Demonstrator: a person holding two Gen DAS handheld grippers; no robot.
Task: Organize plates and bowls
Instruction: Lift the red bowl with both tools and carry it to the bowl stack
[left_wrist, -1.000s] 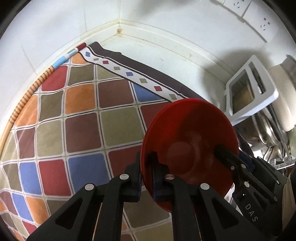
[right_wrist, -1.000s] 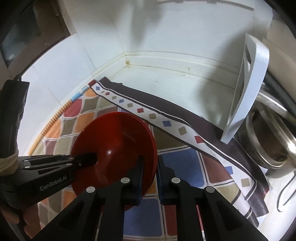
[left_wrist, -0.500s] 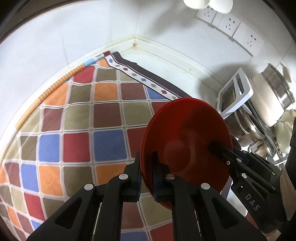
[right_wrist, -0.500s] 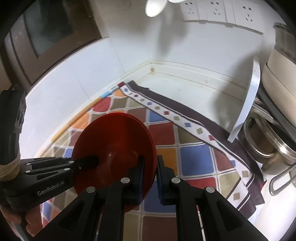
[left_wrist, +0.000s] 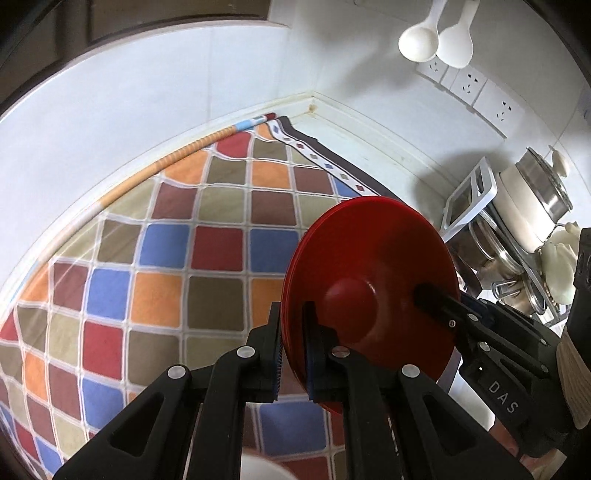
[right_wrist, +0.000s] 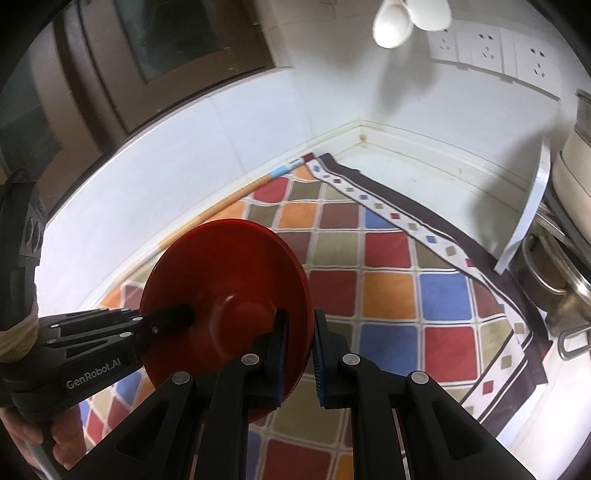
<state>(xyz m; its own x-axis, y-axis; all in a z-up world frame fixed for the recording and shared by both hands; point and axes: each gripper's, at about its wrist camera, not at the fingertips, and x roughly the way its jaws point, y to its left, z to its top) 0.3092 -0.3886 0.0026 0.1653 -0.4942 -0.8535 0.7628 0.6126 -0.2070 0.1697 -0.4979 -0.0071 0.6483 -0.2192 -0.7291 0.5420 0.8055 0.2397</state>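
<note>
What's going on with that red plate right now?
Left hand-held gripper and right hand-held gripper both clamp red plate, opposite rims. Plate airborne over checkered cloth. Nothing blocking.

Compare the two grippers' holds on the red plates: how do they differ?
The left gripper clamps the stack of red round plastic plates at the rim nearest its own camera; the right gripper clamps the opposite rim. Seen from the right wrist, the left gripper's body reads "GenRobot.AI"; seen from the left wrist, the right gripper's reads "DAS". Both are shut on the stack, holding it on edge above the checked cloth.
</note>
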